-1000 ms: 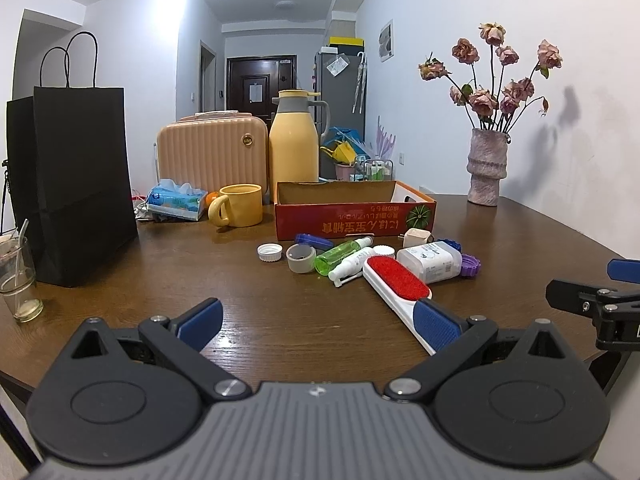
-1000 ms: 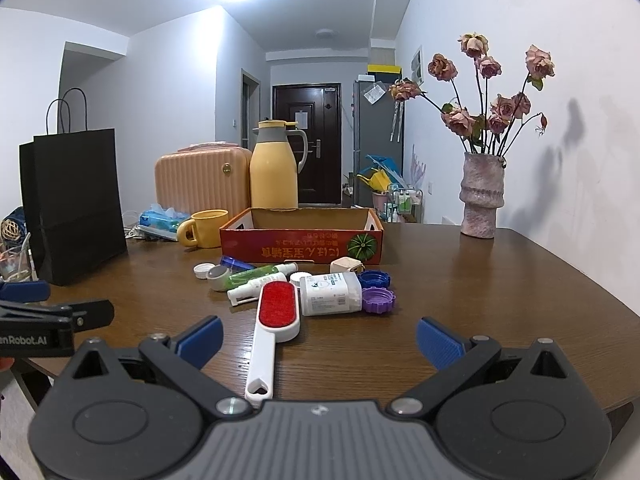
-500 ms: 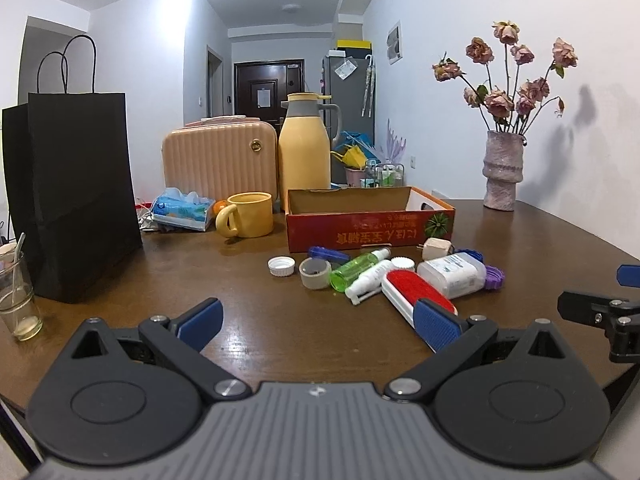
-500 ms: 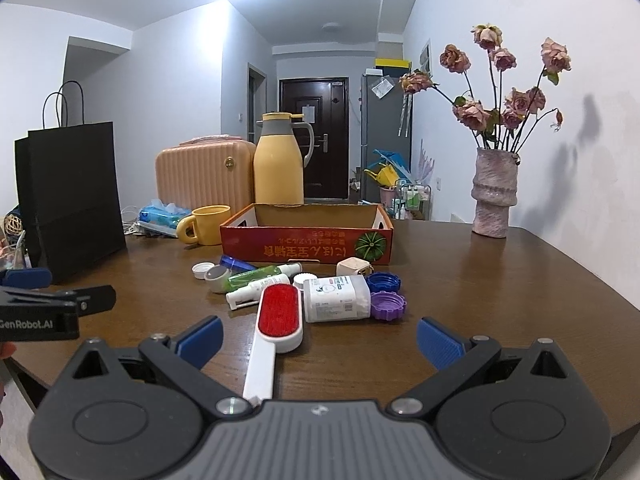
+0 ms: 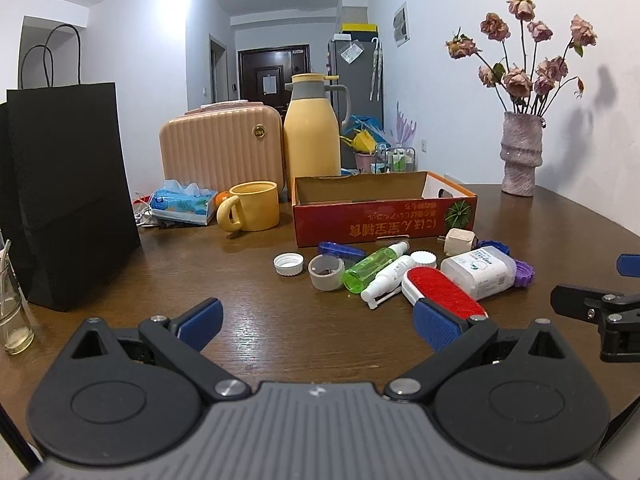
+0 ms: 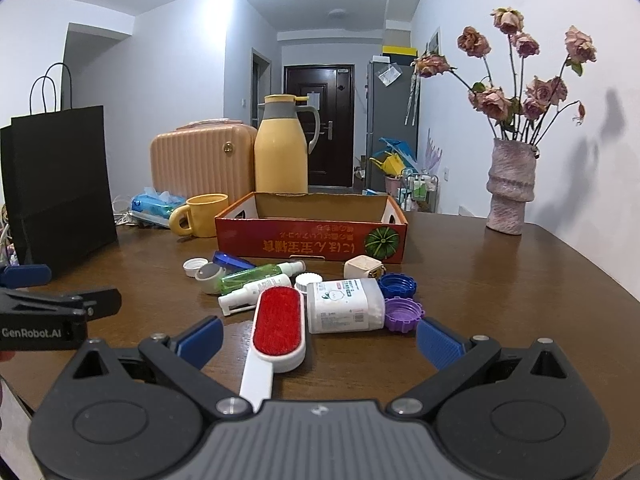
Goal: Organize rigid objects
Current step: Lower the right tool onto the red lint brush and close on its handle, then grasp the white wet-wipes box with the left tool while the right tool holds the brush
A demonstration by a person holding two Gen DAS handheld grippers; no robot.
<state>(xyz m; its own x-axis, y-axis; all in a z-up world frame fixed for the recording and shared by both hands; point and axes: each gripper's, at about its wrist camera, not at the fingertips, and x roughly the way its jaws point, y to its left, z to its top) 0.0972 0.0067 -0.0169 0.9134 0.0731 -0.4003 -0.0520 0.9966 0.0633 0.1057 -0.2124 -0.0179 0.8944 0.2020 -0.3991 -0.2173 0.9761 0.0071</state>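
Your left gripper (image 5: 316, 320) hangs over the near edge of the wooden table (image 5: 248, 320), its blue pads spread wide and holding nothing. Your right gripper (image 6: 318, 338) is spread just as wide and also holds nothing, though the white handle of the red lint brush (image 6: 279, 326) runs back between its fingers without touching either pad.

The clutter lies in a cluster mid-table, just in front of the red cardboard box (image 6: 312, 240). The lint brush lies nearest you. Touching its right side is a white wipes tub (image 6: 345, 306) on its side, with a purple cap (image 6: 403, 314) and a blue cap (image 6: 397, 284) against the tub's far end. To the brush's left lie a white spray bottle (image 6: 254, 293) and a green spray bottle (image 6: 260, 276), then a grey tape roll (image 6: 208, 277), a white cap (image 6: 195, 267) and a blue tube (image 6: 231, 260). A beige charger cube (image 6: 363, 267) sits close to the box's front wall.
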